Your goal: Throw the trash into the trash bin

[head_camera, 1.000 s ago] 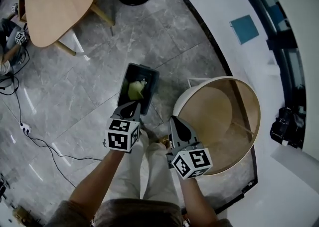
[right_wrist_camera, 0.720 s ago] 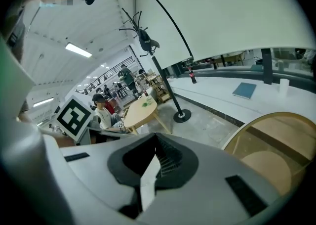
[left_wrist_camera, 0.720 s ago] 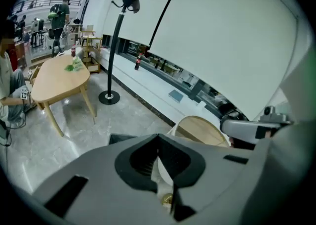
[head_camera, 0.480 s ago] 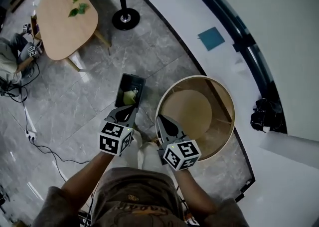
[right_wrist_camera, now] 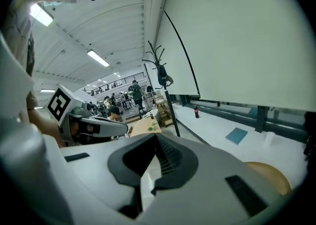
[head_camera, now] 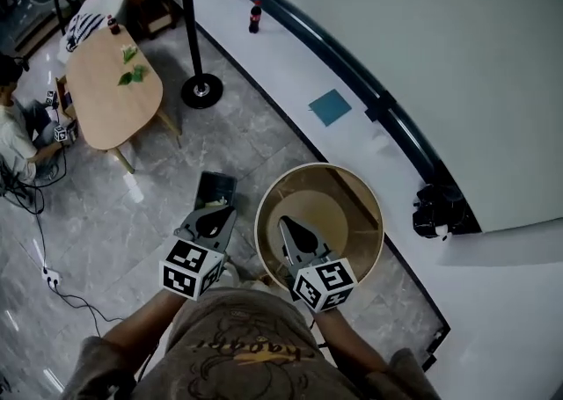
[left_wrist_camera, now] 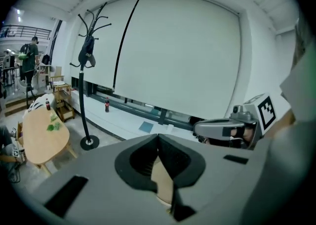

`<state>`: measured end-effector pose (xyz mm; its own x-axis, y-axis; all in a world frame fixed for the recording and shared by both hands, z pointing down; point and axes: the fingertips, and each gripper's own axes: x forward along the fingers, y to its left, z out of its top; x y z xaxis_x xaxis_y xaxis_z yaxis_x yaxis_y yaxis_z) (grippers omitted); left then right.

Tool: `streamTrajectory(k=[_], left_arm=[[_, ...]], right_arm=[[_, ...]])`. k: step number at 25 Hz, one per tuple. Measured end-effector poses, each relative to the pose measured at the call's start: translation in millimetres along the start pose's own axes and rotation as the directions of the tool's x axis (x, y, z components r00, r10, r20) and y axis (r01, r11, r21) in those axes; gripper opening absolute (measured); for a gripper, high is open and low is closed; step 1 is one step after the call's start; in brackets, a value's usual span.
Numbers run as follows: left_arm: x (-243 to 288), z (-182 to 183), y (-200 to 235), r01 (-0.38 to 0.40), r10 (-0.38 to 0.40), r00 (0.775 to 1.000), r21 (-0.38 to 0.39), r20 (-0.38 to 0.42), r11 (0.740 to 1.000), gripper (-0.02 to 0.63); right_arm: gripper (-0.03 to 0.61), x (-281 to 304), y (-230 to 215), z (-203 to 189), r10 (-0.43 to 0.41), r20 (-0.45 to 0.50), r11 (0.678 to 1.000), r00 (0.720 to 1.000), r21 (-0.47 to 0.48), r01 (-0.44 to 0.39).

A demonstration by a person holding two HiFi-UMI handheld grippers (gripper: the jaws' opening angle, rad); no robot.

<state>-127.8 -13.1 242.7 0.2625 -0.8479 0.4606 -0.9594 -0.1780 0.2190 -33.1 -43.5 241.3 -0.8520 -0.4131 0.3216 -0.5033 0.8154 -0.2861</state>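
The trash first. A second back it shows as a pale green lump lying plainly inside the black trash bin (head_camera: 212, 185), and the bin fills a good part of the head view. Now that bin is small and dark down on the grey floor (head_camera: 114, 205), and the lump cannot be picked out inside it from up here. Nothing suggests it has left, because neither claw carries anything.

The left claw (head_camera: 220, 214) sat right at the bin's near rim a second ago. Now it hangs above that rim, lifted clear, its two halves pressed together with nothing between them. Its own view looks out level across the room instead of down into the bin. The right claw (head_camera: 286, 223) has come up with it, also closed tip to tip and empty, and it now shows over the mouth of the big round wooden tub (head_camera: 321, 166) just beside the bin.

The whole view has climbed too. The oval wooden surface (head_camera: 113, 99) with its green leaves (head_camera: 130, 77), the coat stand (head_camera: 201, 89) and a bottle (head_camera: 255, 16) on the white ledge now sit much further inside the frame.

So the person appears to have straightened up from the drop. With both claws empty and pulling away, the throw looks done. Unless more litter lies out of sight, this looks like the task winding up.
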Motion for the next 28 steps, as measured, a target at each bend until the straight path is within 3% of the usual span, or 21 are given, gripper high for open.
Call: streamTrajectory(k=[9,28], left_arm=[[-24.3,32.1,-33.0,0.017,-0.027,0.992,0.076,0.123,0.997,0.018],[-28.2,33.0,-29.8,-0.006,-0.003,0.991,0.066,0.135,0.998,0.019]], right_arm=[[0.018,-43.0,5.4,30.8,-0.044,0.094,0.999,0.995,-0.022,0.046],[0.018,-36.5,19.7,37.0,-0.023,0.135,0.999,0.991,-0.026,0.027]])
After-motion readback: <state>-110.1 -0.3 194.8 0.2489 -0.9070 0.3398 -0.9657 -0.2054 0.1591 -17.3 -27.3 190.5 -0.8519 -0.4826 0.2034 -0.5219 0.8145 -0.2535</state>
